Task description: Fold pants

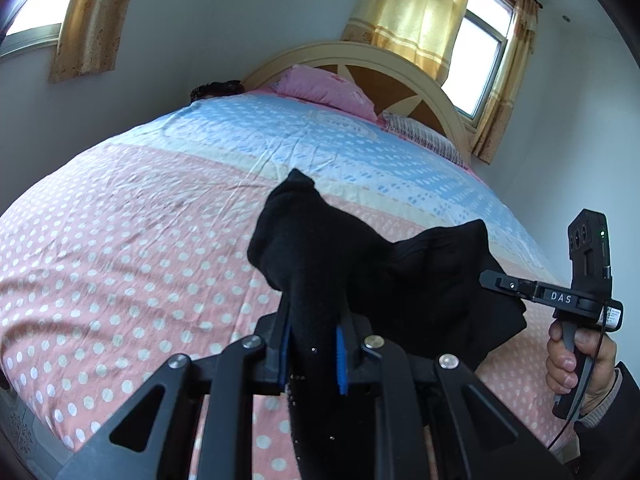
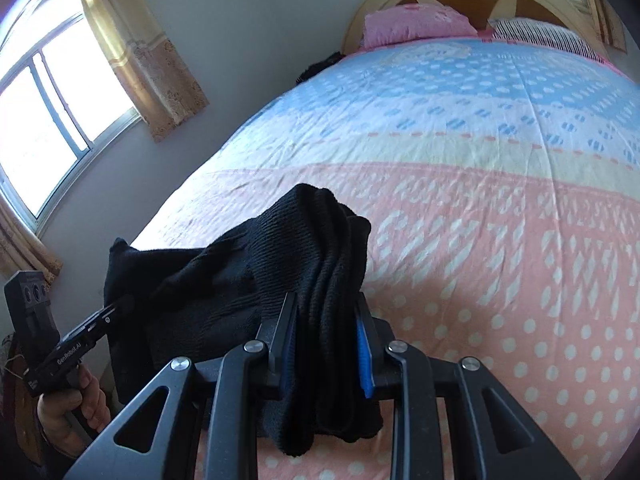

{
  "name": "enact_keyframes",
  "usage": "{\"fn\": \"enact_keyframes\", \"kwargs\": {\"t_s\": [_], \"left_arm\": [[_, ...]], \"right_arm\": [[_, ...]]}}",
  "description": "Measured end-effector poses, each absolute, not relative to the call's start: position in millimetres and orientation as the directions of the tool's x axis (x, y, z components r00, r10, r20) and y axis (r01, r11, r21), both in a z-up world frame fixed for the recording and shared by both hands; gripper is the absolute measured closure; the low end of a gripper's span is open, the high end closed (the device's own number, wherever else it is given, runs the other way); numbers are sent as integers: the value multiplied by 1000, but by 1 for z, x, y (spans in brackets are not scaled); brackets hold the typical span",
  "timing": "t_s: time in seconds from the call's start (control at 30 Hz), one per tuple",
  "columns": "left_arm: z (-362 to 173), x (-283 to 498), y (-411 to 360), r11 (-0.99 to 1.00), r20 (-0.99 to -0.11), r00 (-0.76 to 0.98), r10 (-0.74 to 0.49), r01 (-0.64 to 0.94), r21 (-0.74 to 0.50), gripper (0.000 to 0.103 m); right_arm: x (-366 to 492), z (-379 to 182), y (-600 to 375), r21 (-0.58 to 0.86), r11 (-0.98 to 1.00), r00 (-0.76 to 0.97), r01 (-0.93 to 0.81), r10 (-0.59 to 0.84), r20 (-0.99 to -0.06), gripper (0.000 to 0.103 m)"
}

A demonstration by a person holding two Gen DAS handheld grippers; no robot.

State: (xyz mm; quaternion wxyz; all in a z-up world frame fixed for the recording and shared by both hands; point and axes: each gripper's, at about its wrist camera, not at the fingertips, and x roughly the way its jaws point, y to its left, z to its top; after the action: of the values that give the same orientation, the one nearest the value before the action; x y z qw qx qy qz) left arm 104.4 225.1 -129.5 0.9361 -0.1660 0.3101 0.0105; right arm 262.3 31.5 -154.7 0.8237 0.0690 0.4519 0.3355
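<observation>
1. Two grippers are working: the left gripper (image 1: 310, 344) is pinching one bunch of the black pants (image 1: 420, 280) between its blue-lined pads, jaws nearly closed on the cloth.
2. The right gripper (image 2: 326, 344) is clamping a second, thicker ribbed bunch of the same pants (image 2: 224, 276), jaws slightly wider.
3. One pair of knitted pants is hanging between them over the near end of the bed.
4. One wrinkled polka-dot sheet (image 1: 140, 240), pink then blue, is lying beyond.
5. Two pillows are resting at twelve o'clock: one pink pillow (image 1: 324, 88), one striped pillow (image 1: 420, 136), against a curved headboard (image 1: 400, 64).
6. Two curtained windows are glowing behind.
</observation>
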Motion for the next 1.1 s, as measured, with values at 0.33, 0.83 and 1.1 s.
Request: {"fn": "enact_keyframes", "kwargs": {"t_s": [0.33,0.83,1.1], "left_arm": [[-166,109,236,943,-650,758,47,-249,-222,41],[-136,61,245,910,-595,784,176,-360,-205,23],[-53,19,203,946,-407,900,154,-253,-202,7]], "right_arm": [[277,-185,19,463,791,347,-400,598,-722,59],[204,-113,-40,354,895,622,-270,443,-646,45],[117,-59,-40,262,891,679,-371,452,-578,41]]}}
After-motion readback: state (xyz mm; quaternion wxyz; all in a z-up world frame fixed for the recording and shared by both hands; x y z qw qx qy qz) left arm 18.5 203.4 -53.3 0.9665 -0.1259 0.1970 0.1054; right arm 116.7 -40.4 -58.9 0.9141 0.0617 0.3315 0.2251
